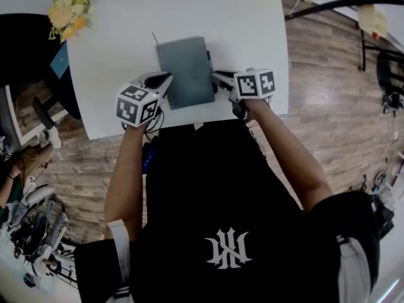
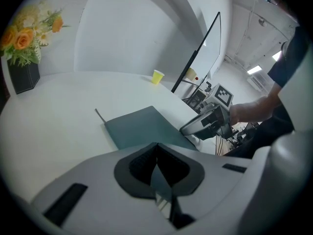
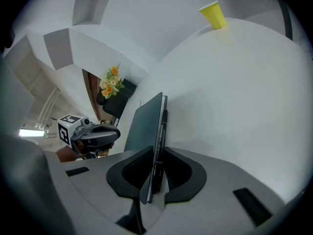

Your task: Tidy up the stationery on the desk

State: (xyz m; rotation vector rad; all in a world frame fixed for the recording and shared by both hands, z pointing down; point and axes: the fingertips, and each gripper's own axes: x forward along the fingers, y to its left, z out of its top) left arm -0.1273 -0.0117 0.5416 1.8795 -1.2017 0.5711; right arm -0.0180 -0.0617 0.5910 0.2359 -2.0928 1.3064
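A grey notebook (image 1: 186,71) lies flat near the middle of the white desk (image 1: 120,30), close to the near edge, with both claws on it. The left claw (image 1: 165,77) comes in at the notebook's near left corner. Its own view shows its jaws closed on a thin grey sliver of that corner (image 2: 161,180), while the rest of the cover stretches away ahead of it. The right claw (image 1: 218,76) is at the near right edge, where its jaws are clamped on the edge of the notebook (image 3: 146,126). A black pen (image 3: 161,131) is caught in the same grip, pressed against the notebook's right side. The pen runs along that right edge toward the far side. A thin grey strip (image 1: 154,38) sticks out past the notebook's far left corner. Flowers (image 1: 66,8) stand at the far left of the desk, and a yellow cup (image 3: 213,14) stands at the far edge, well apart from the notebook.
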